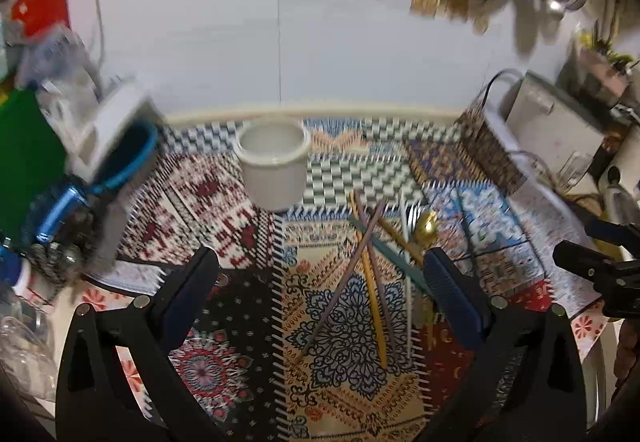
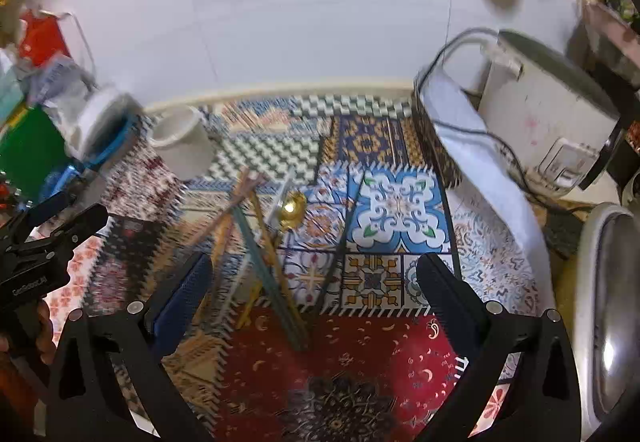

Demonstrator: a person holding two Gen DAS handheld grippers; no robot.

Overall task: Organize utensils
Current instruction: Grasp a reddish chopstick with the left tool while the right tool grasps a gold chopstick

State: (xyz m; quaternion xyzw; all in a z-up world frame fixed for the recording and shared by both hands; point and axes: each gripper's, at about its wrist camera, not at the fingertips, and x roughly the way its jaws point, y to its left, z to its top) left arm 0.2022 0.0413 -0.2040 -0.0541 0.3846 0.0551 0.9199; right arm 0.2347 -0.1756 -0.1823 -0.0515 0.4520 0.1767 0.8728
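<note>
A: Left gripper (image 1: 320, 274)?
B: Jaws spread wide, empty, above the patterned mat (image 1: 240, 322).
A: Right gripper (image 2: 314, 278)?
B: Likewise agape, holding nothing.
A: The utensils?
B: Chopsticks (image 1: 368, 274) lie crossed in a loose pile on the mat, a gold spoon (image 1: 425, 228) just beside them; the white cup (image 1: 273, 166) stands upright beyond, near the wall (image 1: 200, 22)

Black plastic left gripper (image 1: 320, 266) and right gripper (image 2: 314, 270), blue ribbed pads, silver screws.
</note>
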